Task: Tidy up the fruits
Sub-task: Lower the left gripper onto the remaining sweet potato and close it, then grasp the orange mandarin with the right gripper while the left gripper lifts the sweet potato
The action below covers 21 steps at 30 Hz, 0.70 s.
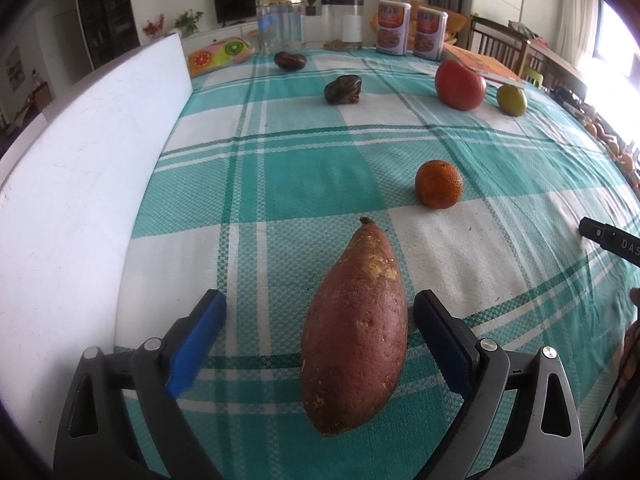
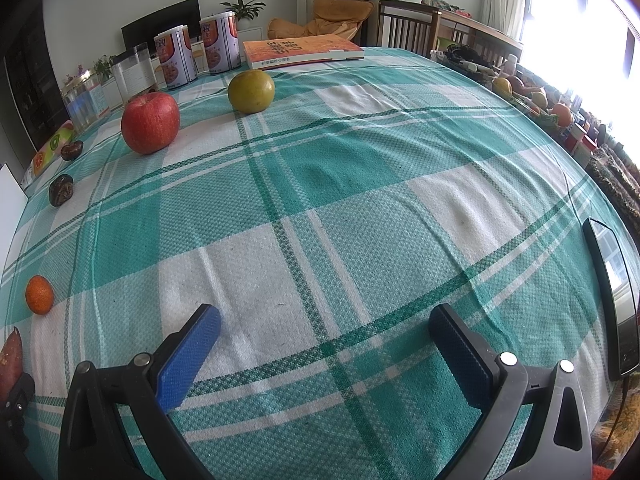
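Note:
A reddish sweet potato lies on the green plaid tablecloth between the fingers of my left gripper, which is open. The left pad stands well clear of it and the right pad is close beside it. Farther off lie a small orange, a red apple, a green fruit and two dark brown lumps. My right gripper hovers open over bare cloth with nothing between its fingers. In its view the apple, green fruit and orange lie to the left.
A white board runs along the table's left side. At the far edge stand a clear jar, two cans, a fruit-print pouch and an orange book. A phone lies near the right edge.

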Available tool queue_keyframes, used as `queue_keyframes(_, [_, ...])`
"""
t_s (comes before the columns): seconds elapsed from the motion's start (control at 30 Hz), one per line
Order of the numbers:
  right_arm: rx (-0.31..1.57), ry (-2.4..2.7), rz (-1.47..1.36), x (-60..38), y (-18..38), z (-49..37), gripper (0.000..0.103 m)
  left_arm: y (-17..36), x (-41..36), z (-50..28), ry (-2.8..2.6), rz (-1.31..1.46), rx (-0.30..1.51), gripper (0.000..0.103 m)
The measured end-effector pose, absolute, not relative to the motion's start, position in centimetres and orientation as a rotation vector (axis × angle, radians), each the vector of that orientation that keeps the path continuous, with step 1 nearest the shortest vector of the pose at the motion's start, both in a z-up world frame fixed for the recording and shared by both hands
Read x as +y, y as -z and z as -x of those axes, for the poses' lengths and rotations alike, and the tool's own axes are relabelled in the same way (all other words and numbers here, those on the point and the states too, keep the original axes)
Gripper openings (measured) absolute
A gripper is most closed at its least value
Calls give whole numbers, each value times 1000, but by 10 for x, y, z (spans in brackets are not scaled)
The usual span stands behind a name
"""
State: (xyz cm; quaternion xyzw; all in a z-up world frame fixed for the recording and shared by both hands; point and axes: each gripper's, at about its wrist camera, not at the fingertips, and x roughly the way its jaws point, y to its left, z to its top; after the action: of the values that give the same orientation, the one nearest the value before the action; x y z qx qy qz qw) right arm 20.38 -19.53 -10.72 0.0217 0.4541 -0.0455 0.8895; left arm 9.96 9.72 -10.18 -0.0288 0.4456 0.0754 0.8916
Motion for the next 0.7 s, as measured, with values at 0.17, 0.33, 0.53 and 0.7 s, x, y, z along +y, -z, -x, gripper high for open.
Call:
queue_keyframes(0.17, [912, -86, -63, -176, 103, -197, 103, 102, 98, -99, -143, 73, 924, 96])
queue_keyframes(0.33, [867, -357, -112, -136, 93, -185, 99, 96, 104, -86, -32, 127, 930, 95])
queue_keyframes(0.53, [860, -579, -26, -71, 79, -195, 86, 95, 105, -77, -21, 138, 926, 93])
queue_keyframes(0.7, [896, -658, 91, -16, 83, -212, 76, 92, 105, -79, -35, 133, 924, 65])
